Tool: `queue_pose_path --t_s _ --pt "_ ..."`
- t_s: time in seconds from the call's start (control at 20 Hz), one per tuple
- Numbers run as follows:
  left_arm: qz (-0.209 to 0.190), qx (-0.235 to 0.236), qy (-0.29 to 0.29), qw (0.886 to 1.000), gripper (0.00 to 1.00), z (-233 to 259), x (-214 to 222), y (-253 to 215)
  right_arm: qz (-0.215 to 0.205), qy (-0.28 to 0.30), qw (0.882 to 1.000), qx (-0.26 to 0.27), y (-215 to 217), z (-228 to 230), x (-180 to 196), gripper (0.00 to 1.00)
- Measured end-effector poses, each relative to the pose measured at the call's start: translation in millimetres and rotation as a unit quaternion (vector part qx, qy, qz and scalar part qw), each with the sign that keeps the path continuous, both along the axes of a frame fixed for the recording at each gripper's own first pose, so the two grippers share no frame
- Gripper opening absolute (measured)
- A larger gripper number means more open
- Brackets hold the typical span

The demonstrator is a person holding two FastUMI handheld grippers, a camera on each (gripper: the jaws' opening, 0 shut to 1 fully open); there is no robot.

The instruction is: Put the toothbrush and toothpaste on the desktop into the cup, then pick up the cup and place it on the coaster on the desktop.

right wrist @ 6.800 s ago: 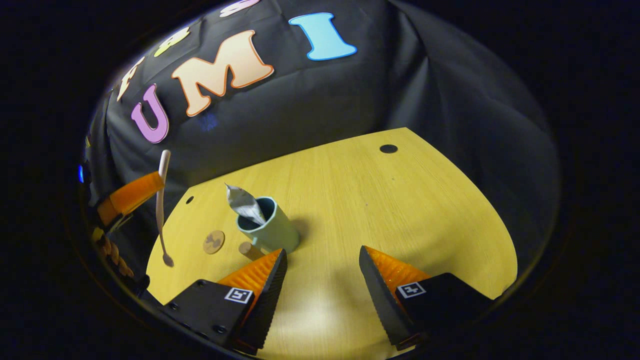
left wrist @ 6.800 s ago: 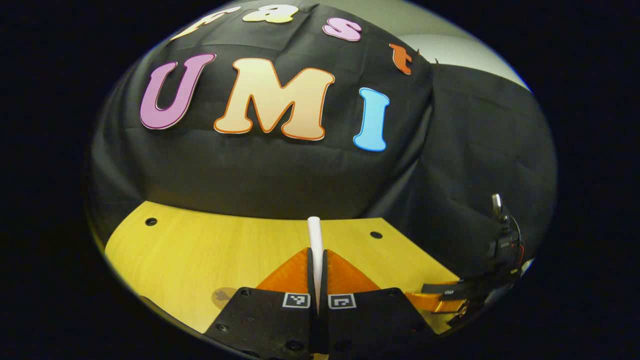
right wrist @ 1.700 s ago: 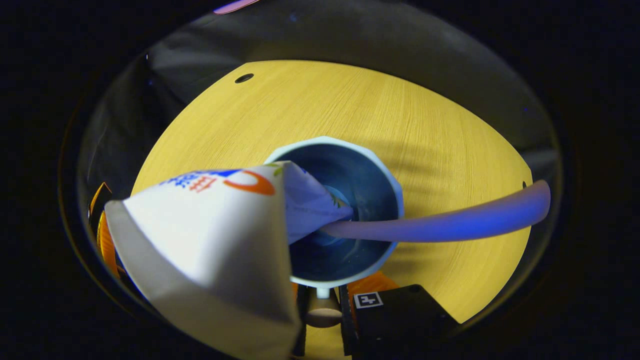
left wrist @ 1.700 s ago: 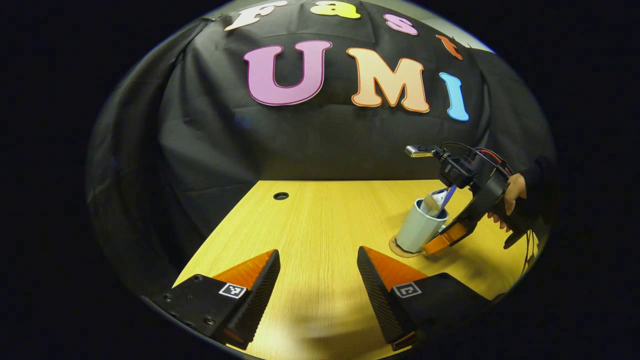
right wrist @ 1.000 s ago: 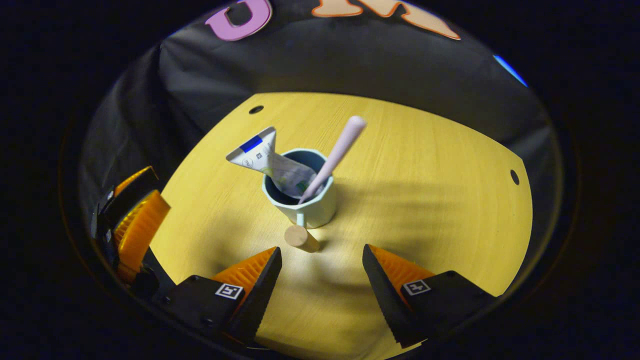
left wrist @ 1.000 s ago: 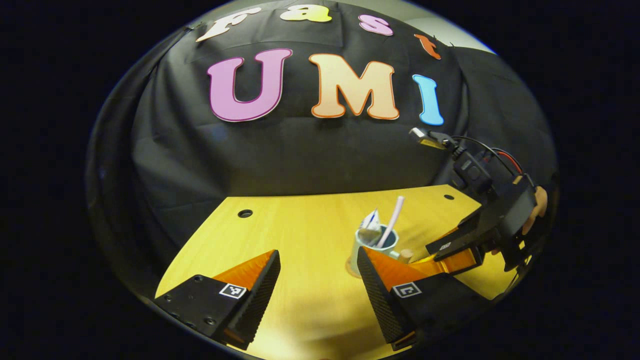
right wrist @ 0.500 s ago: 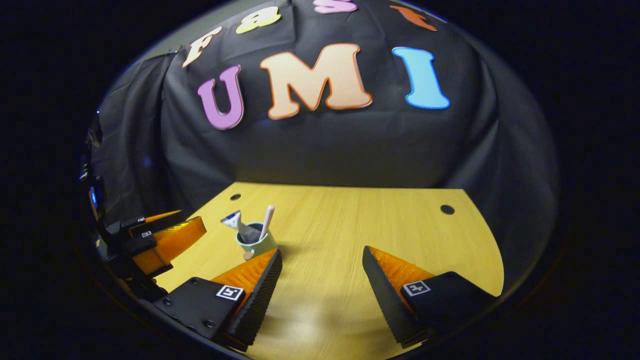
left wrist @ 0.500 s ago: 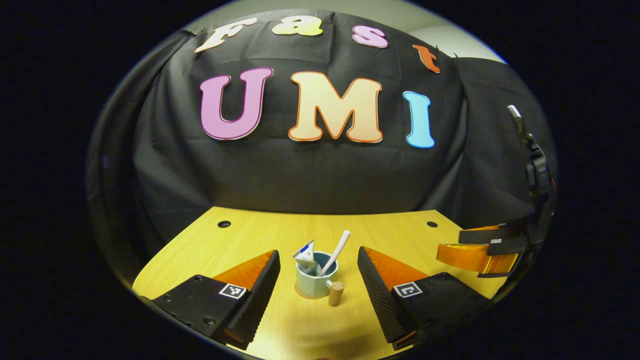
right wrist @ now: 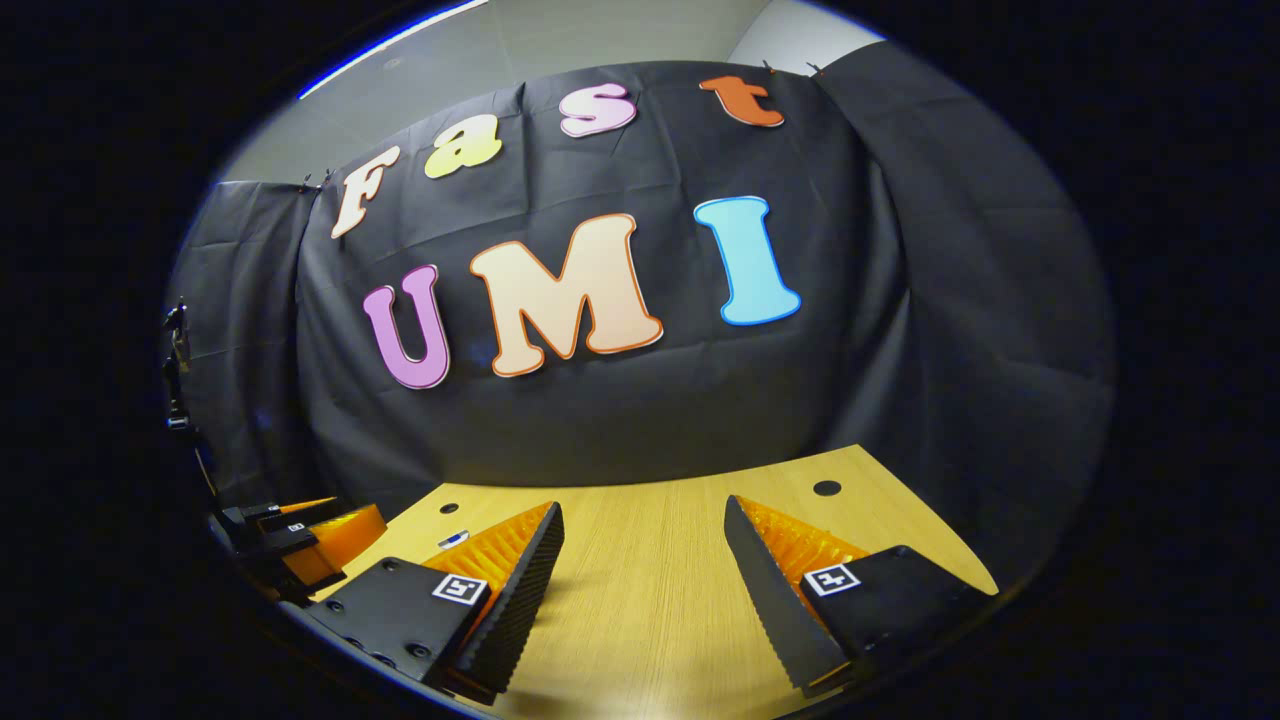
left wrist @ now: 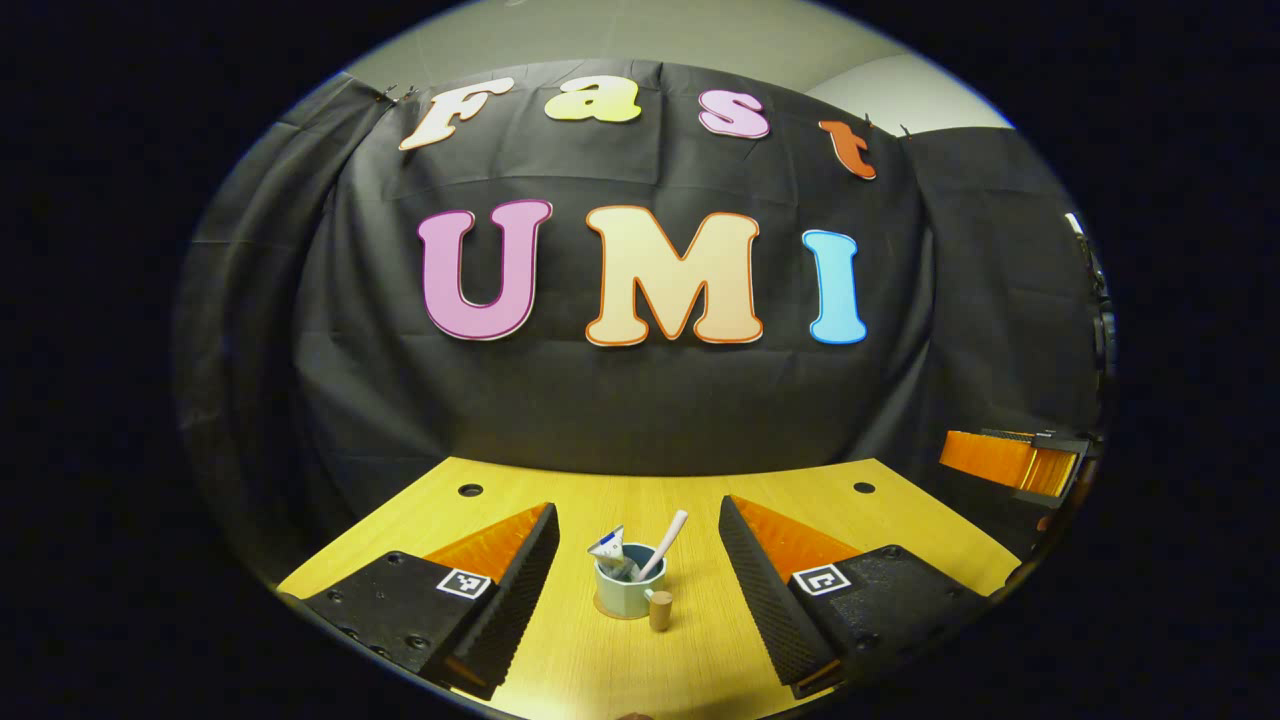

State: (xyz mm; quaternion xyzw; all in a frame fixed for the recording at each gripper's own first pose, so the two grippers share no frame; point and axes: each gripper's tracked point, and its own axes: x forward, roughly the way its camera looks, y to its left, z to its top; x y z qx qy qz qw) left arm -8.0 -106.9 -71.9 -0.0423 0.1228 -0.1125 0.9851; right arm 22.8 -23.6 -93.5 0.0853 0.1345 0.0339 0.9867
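Observation:
A pale blue cup (left wrist: 622,592) with a wooden handle (left wrist: 660,610) stands on a round coaster (left wrist: 601,607) in the left gripper view. Inside it lean a crumpled toothpaste tube (left wrist: 610,553) and a light toothbrush (left wrist: 667,538). My left gripper (left wrist: 637,513) is open, drawn back from the cup, which sits low between its fingers without touching them. My right gripper (right wrist: 642,511) is open with bare table between its fingers. A bit of the toothpaste tube (right wrist: 452,540) peeks from behind its left finger. Each gripper appears at the edge of the other's view: right gripper (left wrist: 1010,460), left gripper (right wrist: 305,540).
The yellow wooden table (right wrist: 650,600) has small round holes near its back corners (left wrist: 470,490) (left wrist: 864,488) (right wrist: 827,488). Black cloth wall (left wrist: 640,400) hangs right behind the table's far edge.
The right gripper has let go of the cup's handle and opened. Both grippers have drawn back and tilted up, so the cup on the coaster looks smaller and farther off.

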Motion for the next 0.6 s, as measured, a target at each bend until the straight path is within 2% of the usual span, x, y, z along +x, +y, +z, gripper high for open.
queue_pose_path --t_s 0.25,0.4,0.45,0.5,0.6 --pt "-0.018 -0.005 -0.008 1.000 0.93 14 -2 -16 -0.026 -0.038 0.999 -0.019 -16 30 -12 0.99" --pt "-0.030 -0.008 -0.019 0.999 0.93 22 -3 -19 -0.036 -0.045 0.998 -0.011 -15 41 -21 0.99" --pt "-0.034 -0.009 -0.023 0.999 0.93 25 -4 -21 -0.039 -0.047 0.998 -0.013 -16 43 -22 0.95" --pt "-0.038 -0.009 -0.025 0.999 0.93 27 -7 -20 -0.037 -0.050 0.998 -0.015 -15 46 -23 0.99" --pt "-0.046 -0.010 -0.030 0.998 0.93 32 -7 -22 -0.028 -0.054 0.998 -0.014 -8 52 -27 0.99"
